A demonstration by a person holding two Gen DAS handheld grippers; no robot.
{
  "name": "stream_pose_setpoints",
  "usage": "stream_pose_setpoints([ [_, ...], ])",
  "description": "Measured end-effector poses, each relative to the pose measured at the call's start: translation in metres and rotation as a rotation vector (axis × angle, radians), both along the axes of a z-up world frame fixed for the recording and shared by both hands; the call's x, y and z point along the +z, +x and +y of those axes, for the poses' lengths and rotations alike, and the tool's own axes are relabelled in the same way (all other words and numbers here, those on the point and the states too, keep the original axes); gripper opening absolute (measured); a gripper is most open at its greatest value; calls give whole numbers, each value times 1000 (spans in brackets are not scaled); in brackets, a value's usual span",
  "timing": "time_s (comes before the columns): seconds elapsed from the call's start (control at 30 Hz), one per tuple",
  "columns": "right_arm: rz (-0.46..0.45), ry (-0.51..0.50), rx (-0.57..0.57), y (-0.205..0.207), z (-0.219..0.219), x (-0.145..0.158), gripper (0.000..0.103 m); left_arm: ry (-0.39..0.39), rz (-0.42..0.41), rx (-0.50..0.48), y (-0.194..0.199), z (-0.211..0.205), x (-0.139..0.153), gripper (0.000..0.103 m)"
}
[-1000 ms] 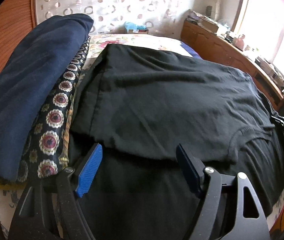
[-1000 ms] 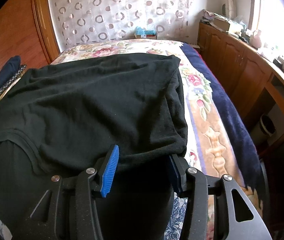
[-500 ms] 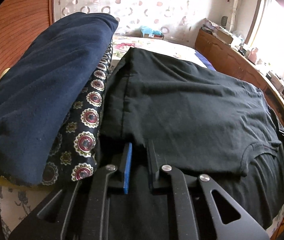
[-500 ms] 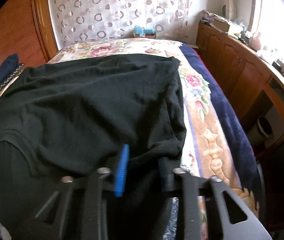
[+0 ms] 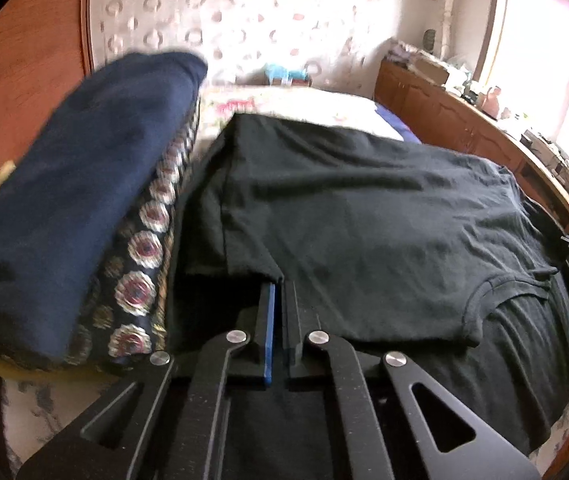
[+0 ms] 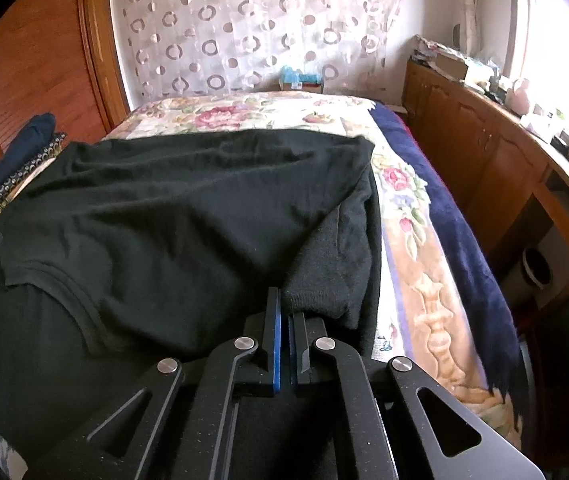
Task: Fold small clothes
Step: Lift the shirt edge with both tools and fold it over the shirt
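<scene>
A black T-shirt (image 5: 364, 216) lies spread on the bed, its neckline near the front edge; it also shows in the right wrist view (image 6: 172, 216). My left gripper (image 5: 279, 286) is shut on the shirt's near left edge. My right gripper (image 6: 284, 300) is shut on the shirt's near right edge, where the cloth bunches up. Both grippers sit low at the front of the bed, and the shirt's edge hides the fingertips.
A folded navy cloth (image 5: 76, 200) lies on a patterned cushion (image 5: 144, 264) at the left. The floral bedspread (image 6: 244, 114) reaches to the curtained wall. A blue blanket (image 6: 460, 240) runs down the bed's right side. Wooden cabinets (image 6: 484, 152) stand at the right.
Both grippers went from open around the shirt's near edge to shut on it. The left gripper moved left toward the shirt's side seam.
</scene>
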State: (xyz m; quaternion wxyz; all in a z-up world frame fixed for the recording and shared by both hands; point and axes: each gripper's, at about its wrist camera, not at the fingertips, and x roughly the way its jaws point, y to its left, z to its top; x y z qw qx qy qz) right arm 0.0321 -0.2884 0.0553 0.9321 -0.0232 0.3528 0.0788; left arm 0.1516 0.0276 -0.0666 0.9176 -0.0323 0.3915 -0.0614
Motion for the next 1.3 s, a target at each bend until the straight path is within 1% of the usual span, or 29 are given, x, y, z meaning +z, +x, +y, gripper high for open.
stream_pose_setpoints([
  [0.17,-66,13,4,-12,3,11,2,-26,-95,0,-20,7,29,3],
  [0.33,-125,49,20,-34,0,26,2,-58,-151,-1,-37,19,47,3],
  [0.5,-144,60,50,-57,1,30,2,-84,-171,-13,-54,23,53,3],
  [0.6,-145,60,72,-73,1,28,2,-91,-173,-20,-66,27,51,3],
  [0.77,-135,58,101,-99,-1,23,2,-97,-204,-3,-87,35,55,3],
  [0.87,-136,64,113,-110,-4,24,2,-106,-207,-9,-97,38,57,3],
  [0.97,-143,65,118,-122,-10,29,2,-72,-220,-13,-109,34,60,3],
  [1.03,-137,65,119,-119,-17,32,2,-70,-217,-14,-114,33,59,3],
  [1.1,-133,60,116,-124,-19,31,2,-74,-196,-16,-114,34,53,3],
  [1.17,-111,67,118,-124,-17,27,2,-57,-175,-14,-112,33,44,3],
  [1.3,-49,71,108,-115,-16,6,2,-28,-118,-3,-105,30,27,3],
])
